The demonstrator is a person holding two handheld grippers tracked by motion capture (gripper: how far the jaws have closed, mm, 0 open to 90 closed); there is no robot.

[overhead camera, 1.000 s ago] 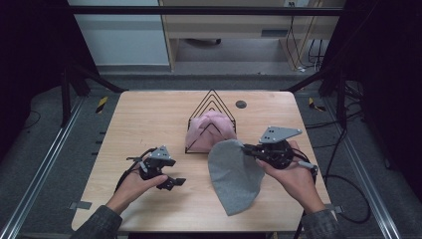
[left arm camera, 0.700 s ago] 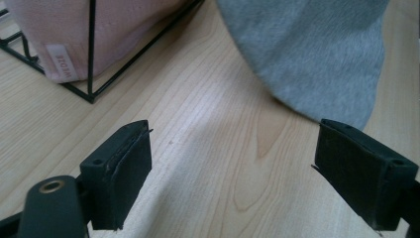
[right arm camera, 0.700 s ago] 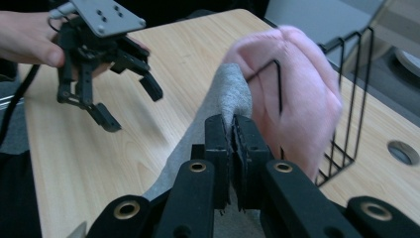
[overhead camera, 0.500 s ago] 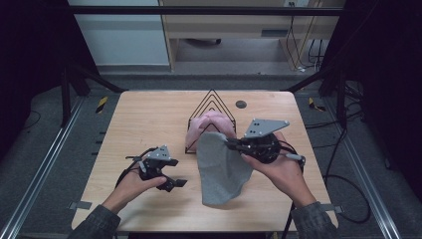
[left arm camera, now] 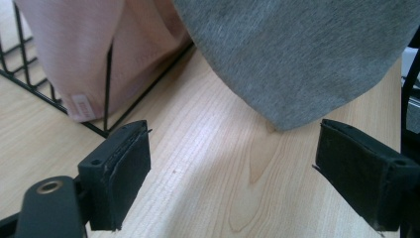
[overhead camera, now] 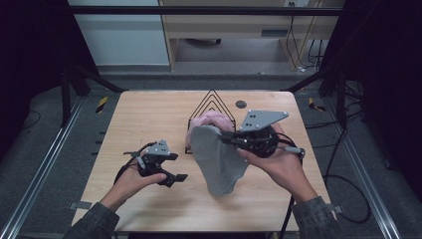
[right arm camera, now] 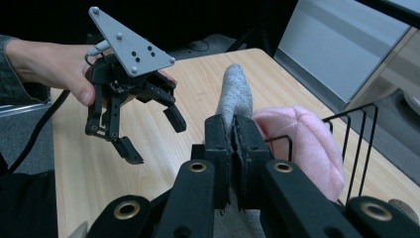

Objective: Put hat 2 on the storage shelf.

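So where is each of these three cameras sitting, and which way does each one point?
High view: above the person's side, facing forward and down on the pale wooden table; both forearms and hands enter from below.
Left gripper view: rides the left gripper, looking along its open black jaws at the tabletop.
Right gripper view: rides the right gripper, looking across the table; its jaws pinch the grey knit cloth.
Shared: all three show that cloth, the soft pink hat and the black wire rack.

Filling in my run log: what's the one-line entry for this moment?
right tongs: shut on grey knitted fabric hat, lifted | left tongs: open, empty | pink knitted hat: in black wire rack
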